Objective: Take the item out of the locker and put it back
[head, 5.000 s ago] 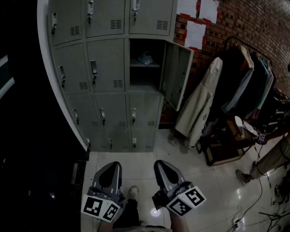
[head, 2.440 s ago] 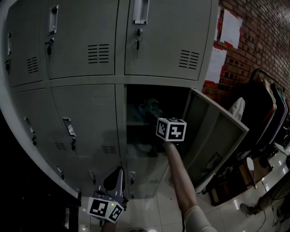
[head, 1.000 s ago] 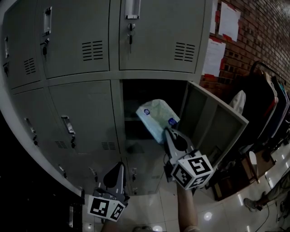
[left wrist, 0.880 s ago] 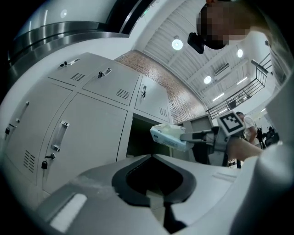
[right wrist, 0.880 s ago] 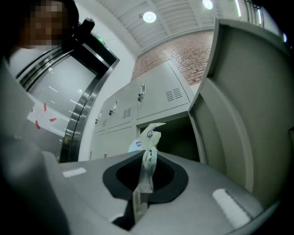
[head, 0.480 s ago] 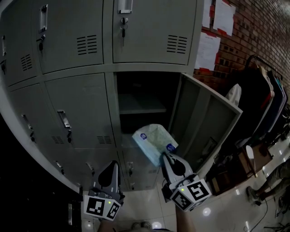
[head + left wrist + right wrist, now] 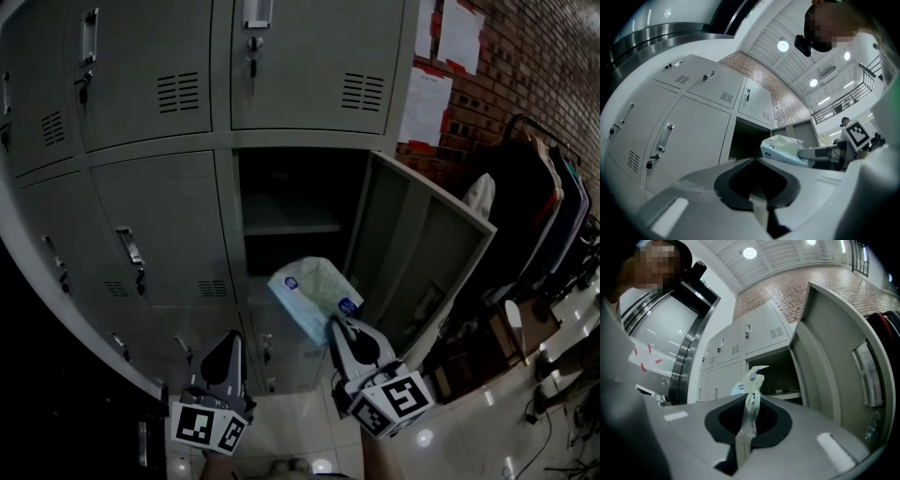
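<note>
Right tool [image 7: 337, 328] is being kept clamped on one edge of the tissue packet [image 7: 314, 292]. The packet is now being held outside the open locker [image 7: 286, 228], lower than a second ago. Removal is being judged done, with only the return remaining. Left tool [image 7: 228, 339] is being held closed and empty, down low.

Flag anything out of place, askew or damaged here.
Nothing damaged or spilled. The pale plastic packet is out of the open locker, pinched by one edge in the right gripper and held tilted in front of it. The door stands wide. That fits the task.
</note>
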Available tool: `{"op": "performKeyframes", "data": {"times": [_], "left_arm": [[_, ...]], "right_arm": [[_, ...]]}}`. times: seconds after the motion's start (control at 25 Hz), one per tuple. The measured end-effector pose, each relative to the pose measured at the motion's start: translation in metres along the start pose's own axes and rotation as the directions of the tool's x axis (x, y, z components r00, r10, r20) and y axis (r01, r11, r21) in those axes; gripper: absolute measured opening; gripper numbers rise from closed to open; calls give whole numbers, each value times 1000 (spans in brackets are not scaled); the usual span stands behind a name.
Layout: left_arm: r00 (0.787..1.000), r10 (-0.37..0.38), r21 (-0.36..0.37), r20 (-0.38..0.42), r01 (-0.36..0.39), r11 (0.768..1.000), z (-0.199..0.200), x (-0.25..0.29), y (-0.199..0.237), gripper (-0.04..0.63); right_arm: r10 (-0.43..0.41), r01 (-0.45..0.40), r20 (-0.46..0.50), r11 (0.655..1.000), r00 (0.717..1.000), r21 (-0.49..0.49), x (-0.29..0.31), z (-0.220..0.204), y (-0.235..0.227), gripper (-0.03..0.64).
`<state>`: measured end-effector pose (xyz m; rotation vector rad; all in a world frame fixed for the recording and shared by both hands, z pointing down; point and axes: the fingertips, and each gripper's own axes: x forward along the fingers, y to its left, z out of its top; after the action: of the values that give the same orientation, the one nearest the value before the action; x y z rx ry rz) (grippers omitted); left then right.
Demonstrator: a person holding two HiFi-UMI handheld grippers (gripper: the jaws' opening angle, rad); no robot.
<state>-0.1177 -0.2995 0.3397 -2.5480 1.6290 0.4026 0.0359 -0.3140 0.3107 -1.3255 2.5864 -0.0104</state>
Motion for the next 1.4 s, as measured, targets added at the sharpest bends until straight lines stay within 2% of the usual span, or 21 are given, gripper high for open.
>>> {"op": "performKeyframes", "data": {"times": [0.84, 1.08, 1.24, 1.4], "left_arm": [[1000, 1, -4, 1, -1, 1000, 1, -1, -1, 3], [1000, 6, -9, -1, -6, 1000, 0, 0, 1, 4], [1000, 10, -7, 3, -10, 1000, 2, 1, 3, 3], [1000, 25, -2, 2, -25, 1000, 1, 0, 9, 4]], "right_arm": [[2, -2, -10, 1000, 1000, 15, -7, -3, 2, 12], [2, -1, 53, 999, 999, -33, 12, 31, -5, 12], [8, 1, 91, 995, 996, -98, 48, 65, -16, 12], [-8, 19, 86, 991, 996, -135, 92, 82, -36, 12]]}}
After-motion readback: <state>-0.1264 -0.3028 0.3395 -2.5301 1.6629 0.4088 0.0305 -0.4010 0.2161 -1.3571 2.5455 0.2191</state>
